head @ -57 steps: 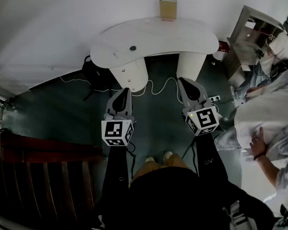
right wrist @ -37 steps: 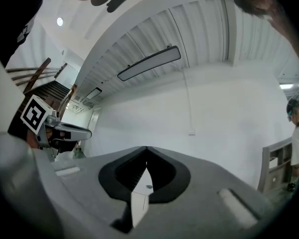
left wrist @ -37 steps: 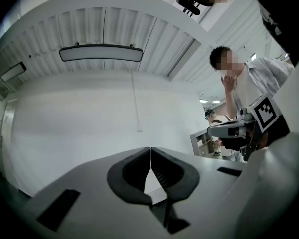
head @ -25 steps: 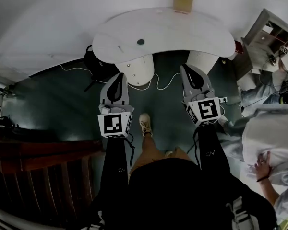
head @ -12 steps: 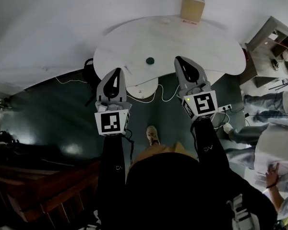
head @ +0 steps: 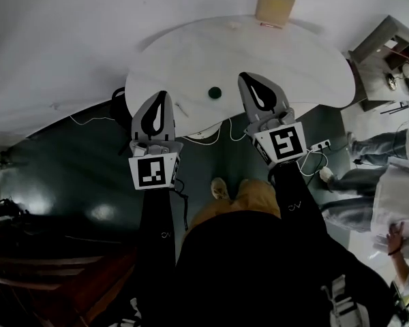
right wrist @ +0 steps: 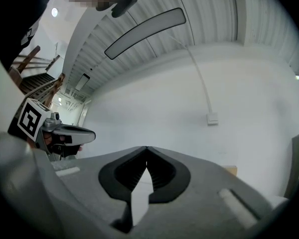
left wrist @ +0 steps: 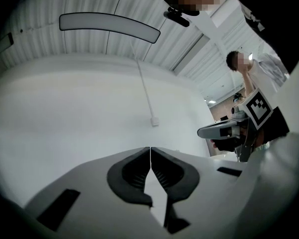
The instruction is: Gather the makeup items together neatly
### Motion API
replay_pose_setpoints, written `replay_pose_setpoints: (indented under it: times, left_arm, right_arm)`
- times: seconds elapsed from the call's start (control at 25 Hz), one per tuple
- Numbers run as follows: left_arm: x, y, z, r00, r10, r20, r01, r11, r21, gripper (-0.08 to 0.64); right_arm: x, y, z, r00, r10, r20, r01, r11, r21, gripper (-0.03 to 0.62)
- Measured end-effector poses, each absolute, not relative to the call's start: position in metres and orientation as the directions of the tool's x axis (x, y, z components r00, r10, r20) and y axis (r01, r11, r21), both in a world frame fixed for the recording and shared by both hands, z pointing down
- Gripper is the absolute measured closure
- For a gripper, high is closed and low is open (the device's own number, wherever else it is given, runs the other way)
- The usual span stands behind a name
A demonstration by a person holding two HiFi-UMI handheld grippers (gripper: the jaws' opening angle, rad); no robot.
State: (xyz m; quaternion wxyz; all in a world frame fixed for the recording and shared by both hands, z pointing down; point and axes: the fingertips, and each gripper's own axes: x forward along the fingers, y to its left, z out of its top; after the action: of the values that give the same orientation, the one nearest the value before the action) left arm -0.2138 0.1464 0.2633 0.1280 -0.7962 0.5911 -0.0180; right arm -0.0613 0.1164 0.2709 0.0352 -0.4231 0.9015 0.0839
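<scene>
Left gripper: I see its jaws together, nothing between, over the white table's near edge.
Small dark round item: on the table, between my grippers.
Right gripper: jaws together, empty.
Tan box: table's far edge.

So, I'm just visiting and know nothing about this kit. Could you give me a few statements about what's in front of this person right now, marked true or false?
1. The left gripper and the right gripper both have their jaws together with nothing between them. True.
2. A small dark round item lies on the white table. True.
3. The tan box stands at the table's near edge, right beside the grippers. False: it stands at the far edge, by the wall.
4. The right gripper is carrying the dark round item. False: that gripper is empty, and the item lies on the table.
</scene>
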Motion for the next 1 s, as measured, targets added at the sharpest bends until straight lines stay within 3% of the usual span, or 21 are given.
replay_pose_setpoints:
  times: [0.56, 0.88, 1.0]
  left_arm:
    - [-0.228, 0.087, 0.281, 0.16, -0.981, -0.106, -0.967, -0.134, -0.215, 0.551]
    - [-0.253, 0.08, 0.301, 0.145, -0.987, -0.074, -0.983, -0.135, -0.126, 0.551]
    - [-0.271, 0.077, 0.305, 0.164, -0.983, -0.077, -0.973, -0.148, -0.177, 0.551]
  right_arm:
    - [-0.104, 0.038, 0.338, -0.749, -0.661, -0.046, -0.663, 0.749, 0.019, 0.588]
    - [-0.208, 0.057, 0.474, -0.823, -0.514, 0.244, -0.548, 0.831, -0.098, 0.522]
    - [-0.245, 0.063, 0.528, -0.808, -0.466, 0.362, -0.527, 0.845, -0.09, 0.505]
